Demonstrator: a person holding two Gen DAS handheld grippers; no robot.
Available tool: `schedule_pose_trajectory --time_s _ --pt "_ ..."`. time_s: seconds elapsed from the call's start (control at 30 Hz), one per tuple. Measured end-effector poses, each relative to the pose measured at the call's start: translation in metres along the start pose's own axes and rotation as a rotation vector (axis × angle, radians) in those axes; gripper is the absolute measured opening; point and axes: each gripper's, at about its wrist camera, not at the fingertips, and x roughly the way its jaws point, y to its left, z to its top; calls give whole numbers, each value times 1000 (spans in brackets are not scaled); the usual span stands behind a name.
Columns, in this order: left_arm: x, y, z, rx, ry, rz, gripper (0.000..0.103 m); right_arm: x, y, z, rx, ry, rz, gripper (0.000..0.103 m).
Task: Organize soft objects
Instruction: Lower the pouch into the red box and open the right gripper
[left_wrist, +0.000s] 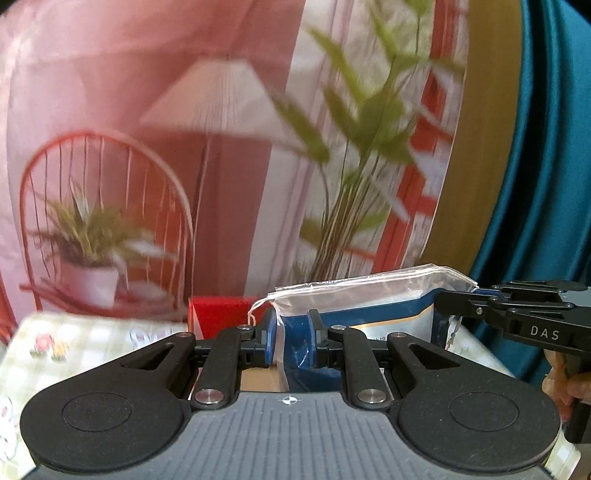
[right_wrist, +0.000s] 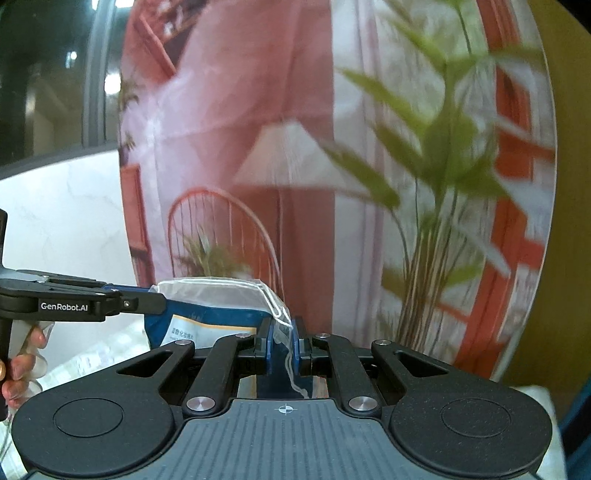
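Bag (left_wrist: 369, 295) pinched between left gripper (left_wrist: 293, 345), right gripper (right_wrist: 282, 345).

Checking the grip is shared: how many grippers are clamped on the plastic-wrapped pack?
2. The left gripper pinches the pack at one end; the right gripper pinches its clear wrapper at the other.

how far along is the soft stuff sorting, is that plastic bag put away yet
Not yet. In hand: the clear plastic bag with the blue and white pack inside is held up by both grippers, left gripper and right gripper each shut on one end. Nothing visibly put away; the bag's placing is left, above the checked cloth.
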Motion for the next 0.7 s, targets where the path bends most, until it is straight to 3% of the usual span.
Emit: schedule_pose_trajectory --time_s 0.23,0.47,0.53,0.63,0.7 --pt "49 6 -23 -10 134 6 18 43 -25 -39 93 159 -5 9" --pt "71 7 -27 1 164 15 20 75 -43 -50 129 239 -26 9" --pt "75 5 -23 4 158 26 29 83 -46 -49 132 245 -46 10" --pt "69 5 -20 18 137 28 48 89 -50 -48 132 244 -111 26" --pt "62 7 -20 28 124 26 52 87 -51 -48 120 234 -133 31"
